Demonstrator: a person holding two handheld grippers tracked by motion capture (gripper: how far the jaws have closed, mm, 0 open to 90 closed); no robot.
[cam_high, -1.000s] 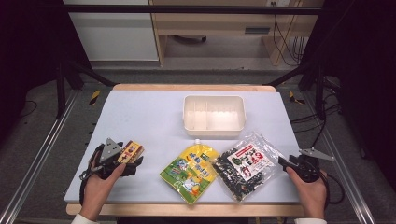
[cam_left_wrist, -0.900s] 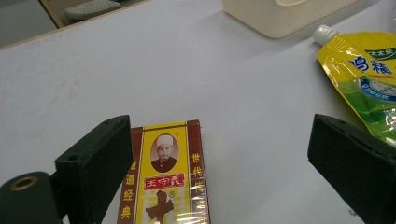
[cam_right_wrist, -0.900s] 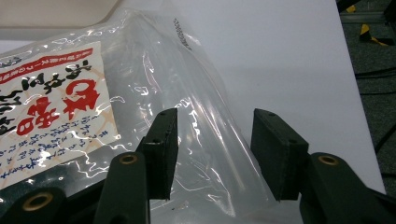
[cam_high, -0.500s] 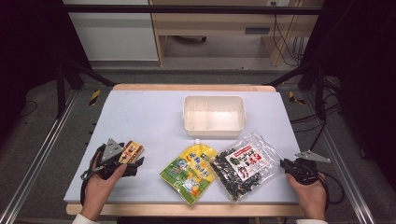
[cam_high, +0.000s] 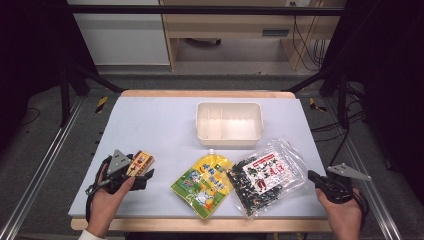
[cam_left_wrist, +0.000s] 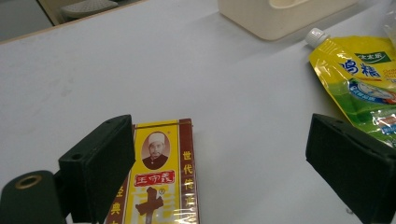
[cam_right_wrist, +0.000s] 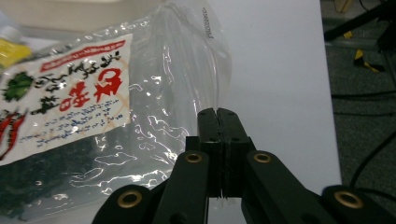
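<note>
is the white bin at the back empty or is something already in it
Empty. The high view shows the white bin with both compartments bare; the yellow pouch, seaweed bag and small box all lie outside it on the table.

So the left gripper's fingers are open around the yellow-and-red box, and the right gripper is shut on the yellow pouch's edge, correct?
Not quite. The left gripper is open by the yellow-and-red box, but the right gripper is shut at the edge of the clear seaweed bag, not the yellow pouch. The right gripper view shows it.
</note>
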